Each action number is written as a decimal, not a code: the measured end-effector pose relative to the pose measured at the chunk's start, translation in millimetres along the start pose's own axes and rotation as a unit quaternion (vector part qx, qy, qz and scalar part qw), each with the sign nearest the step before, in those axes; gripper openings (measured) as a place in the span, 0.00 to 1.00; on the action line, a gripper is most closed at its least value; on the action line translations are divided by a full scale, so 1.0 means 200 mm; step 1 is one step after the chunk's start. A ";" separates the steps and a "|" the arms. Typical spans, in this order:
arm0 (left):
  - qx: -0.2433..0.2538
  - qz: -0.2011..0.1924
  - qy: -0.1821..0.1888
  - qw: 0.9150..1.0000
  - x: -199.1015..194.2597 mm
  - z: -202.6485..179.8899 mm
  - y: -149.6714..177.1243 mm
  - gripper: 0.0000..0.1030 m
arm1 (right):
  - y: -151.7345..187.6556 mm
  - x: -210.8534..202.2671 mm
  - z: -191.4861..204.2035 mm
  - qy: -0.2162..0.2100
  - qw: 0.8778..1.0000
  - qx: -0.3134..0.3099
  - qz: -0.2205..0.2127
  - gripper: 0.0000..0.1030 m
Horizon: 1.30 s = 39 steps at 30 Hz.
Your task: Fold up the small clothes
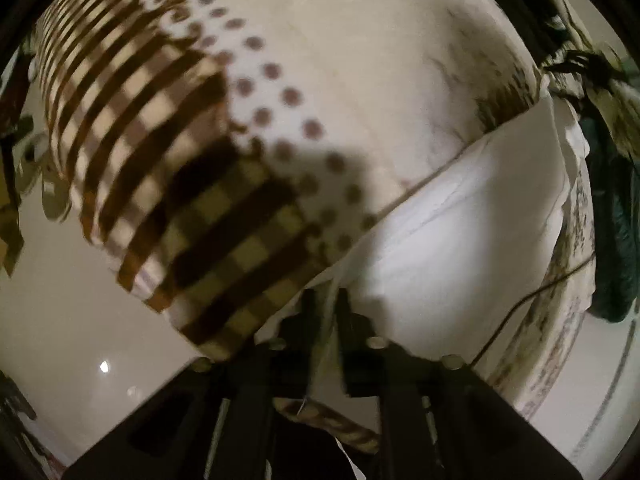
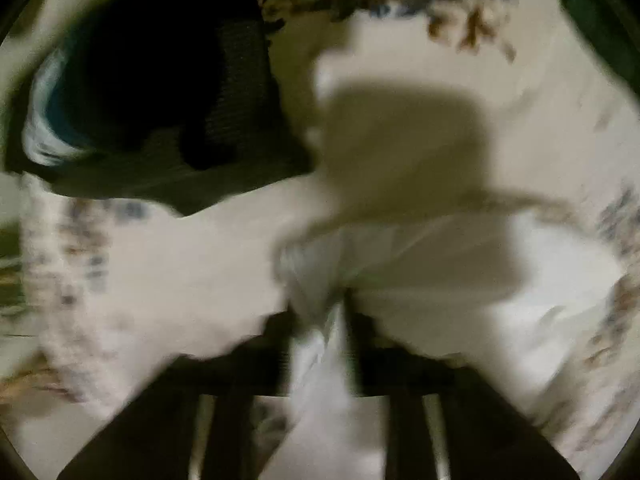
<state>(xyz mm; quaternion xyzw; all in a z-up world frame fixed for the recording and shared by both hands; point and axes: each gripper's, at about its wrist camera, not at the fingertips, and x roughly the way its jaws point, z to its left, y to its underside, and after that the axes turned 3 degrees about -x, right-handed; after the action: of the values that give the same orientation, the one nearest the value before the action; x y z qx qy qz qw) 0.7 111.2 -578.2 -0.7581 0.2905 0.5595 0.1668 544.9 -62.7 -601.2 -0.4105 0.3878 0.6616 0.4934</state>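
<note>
Both jaws are clamped on the white garment (image 1: 460,240): our left gripper (image 1: 326,312) near the checked cloth (image 1: 192,200), our right gripper (image 2: 324,320) opposite; we keep the edge taut and level over the bedsheet (image 1: 380,60) before laying the fold

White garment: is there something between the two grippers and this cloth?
Nothing visible does. The left gripper is already shut on the white garment, with an edge of the cloth pinched between its fingers. The right gripper is also shut on the garment's bunched fabric, though this view is blurred.
</note>
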 end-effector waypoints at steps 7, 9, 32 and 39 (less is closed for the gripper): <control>0.009 -0.014 0.048 0.999 -0.21 -0.09 -0.14 0.58 | 0.35 -0.37 -0.43 -0.064 0.996 0.047 -0.043 0.68; 0.042 -0.020 0.070 0.996 -0.23 -0.24 -0.27 0.60 | 0.46 -0.40 -0.57 -0.043 0.996 0.051 -0.051 0.68; 0.283 -0.024 0.121 0.951 0.47 -1.90 -1.30 0.61 | 0.04 -0.37 -1.17 -0.088 0.968 0.171 -0.164 0.48; 0.261 -0.009 0.143 0.955 0.58 -1.94 -1.38 0.61 | 0.19 -0.27 -1.22 -0.148 0.970 0.147 -0.123 0.60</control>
<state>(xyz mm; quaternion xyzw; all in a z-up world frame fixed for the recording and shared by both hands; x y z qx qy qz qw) 489.2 70.9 -583.8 -0.7630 0.4403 0.3483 0.3203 557.0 -312.5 -634.8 -0.2756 0.3501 0.5852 0.6775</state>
